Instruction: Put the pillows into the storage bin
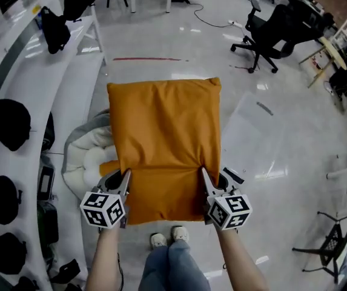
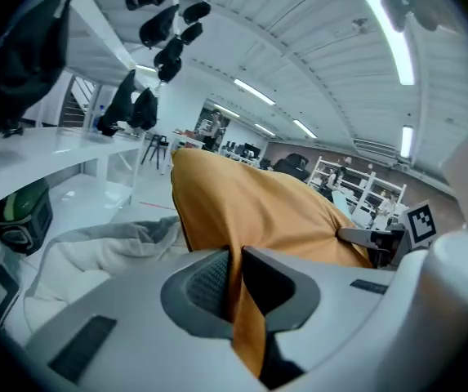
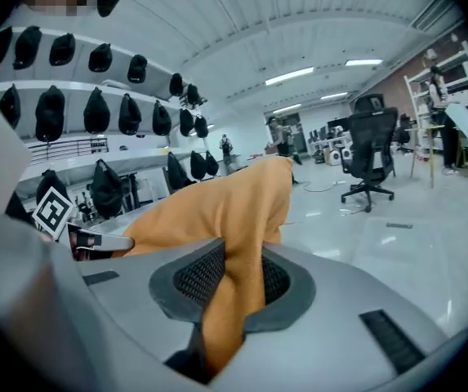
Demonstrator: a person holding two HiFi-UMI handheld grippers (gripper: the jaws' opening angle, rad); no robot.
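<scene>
Right of and beyond the orange pillow (image 1: 164, 132) the glossy floor (image 1: 282, 180) lies open as far as a black office chair (image 1: 269, 32). To the pillow's left, white shelves (image 1: 70, 83) with black bags (image 1: 6, 123) run close alongside. The pillow is held up before the person, the left gripper (image 1: 125, 176) and right gripper (image 1: 203, 174) each clamped tight on cloth near its near edge, and it partly covers the grey storage bin (image 1: 71, 147) and cream pillow (image 1: 94, 156) just left of it.

Strip lights (image 2: 393, 35) gleam on the pale glossy floor (image 1: 294, 144). White shelves (image 1: 70, 90) holding black bags (image 1: 6, 123) flank its left; an office chair (image 1: 270, 32) stands beyond.
</scene>
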